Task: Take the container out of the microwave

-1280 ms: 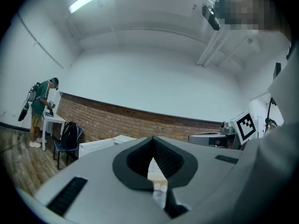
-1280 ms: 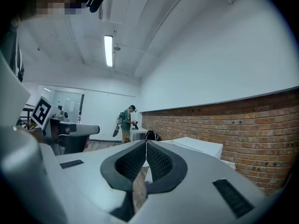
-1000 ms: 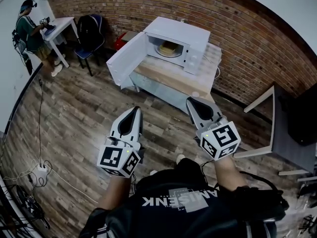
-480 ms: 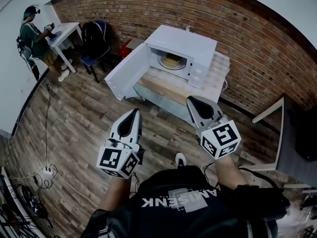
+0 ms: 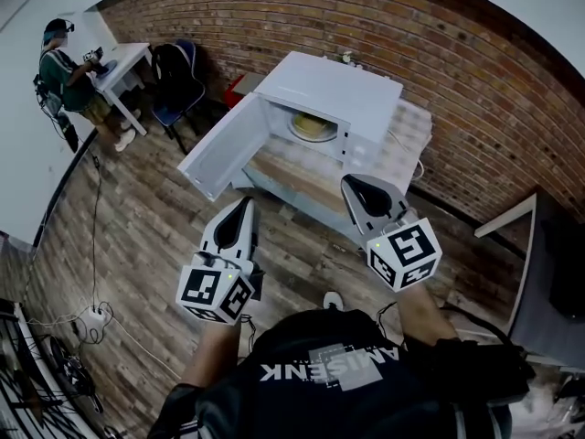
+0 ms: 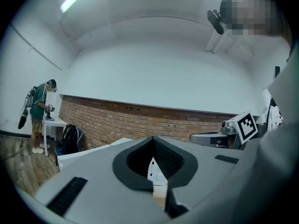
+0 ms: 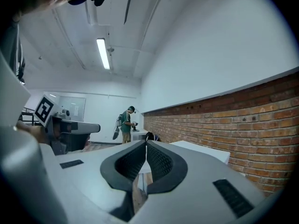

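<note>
Red-brick wall and wood-plank floor are surrounding us as we are facing the job. At far left another person is working at a small white table, beside a black backpack on a chair. A white power strip with its cables is lying on the floor, well clear of our path.

Our left gripper is hanging closed and empty, short of the open white door, which is jutting out leftward from the white box-shaped microwave. The round yellowish container is sitting inside it, above the wooden bench. Our right gripper is likewise closed on nothing.

We are judging that the jaws need opening first, then entering right of the door, gripping the container's rim and keeping it level.
</note>
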`<state>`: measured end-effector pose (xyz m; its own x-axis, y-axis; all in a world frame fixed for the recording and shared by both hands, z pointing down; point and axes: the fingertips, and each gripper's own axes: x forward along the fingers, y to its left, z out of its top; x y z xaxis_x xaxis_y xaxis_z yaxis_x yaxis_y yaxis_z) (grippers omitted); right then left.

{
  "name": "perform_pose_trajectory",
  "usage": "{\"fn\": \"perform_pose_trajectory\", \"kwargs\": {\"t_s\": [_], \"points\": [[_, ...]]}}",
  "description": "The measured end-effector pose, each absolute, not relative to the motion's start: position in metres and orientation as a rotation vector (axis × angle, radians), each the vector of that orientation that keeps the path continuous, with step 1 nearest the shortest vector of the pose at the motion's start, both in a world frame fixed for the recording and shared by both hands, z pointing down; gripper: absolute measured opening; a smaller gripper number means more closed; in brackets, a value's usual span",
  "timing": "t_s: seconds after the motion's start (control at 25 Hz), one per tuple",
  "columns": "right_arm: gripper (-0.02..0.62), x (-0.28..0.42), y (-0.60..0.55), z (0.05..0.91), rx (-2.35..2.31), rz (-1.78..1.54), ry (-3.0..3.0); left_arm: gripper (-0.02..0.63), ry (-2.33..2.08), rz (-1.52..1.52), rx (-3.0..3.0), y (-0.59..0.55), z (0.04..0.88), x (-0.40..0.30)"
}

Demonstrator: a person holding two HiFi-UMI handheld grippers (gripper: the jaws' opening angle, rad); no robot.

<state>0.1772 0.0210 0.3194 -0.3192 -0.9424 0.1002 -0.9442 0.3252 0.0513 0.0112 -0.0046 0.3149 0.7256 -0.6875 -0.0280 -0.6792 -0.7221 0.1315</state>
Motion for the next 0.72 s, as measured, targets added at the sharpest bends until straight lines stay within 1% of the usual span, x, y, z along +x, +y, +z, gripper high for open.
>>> {"fn": "perform_pose_trajectory", "kwargs": {"t_s": [0.24, 0.4, 0.56, 0.72], "points": [[0.041, 0.214, -0.001, 0.329, 1.710, 0.044, -2.487, 0.011, -1.175, -0.089, 2.797, -0.032, 0.317, 0.047], [0.041, 0.234, -0.018, 0.329, 1.722, 0.068, -2.497, 0.011, -1.226, -0.034, 2.762, -0.052, 0.324, 0.056], [0.041, 0.237, -0.038, 0.329, 1.722, 0.047, -2.486, 0.011, -1.214, -0.002, 2.786, -0.068, 0.325, 0.066], [0.043, 0.227, -0.060, 0.335, 1.741, 0.050, -2.465, 0.011, -1.167, 0.000, 2.797, -0.085, 0.332, 0.061]]}}
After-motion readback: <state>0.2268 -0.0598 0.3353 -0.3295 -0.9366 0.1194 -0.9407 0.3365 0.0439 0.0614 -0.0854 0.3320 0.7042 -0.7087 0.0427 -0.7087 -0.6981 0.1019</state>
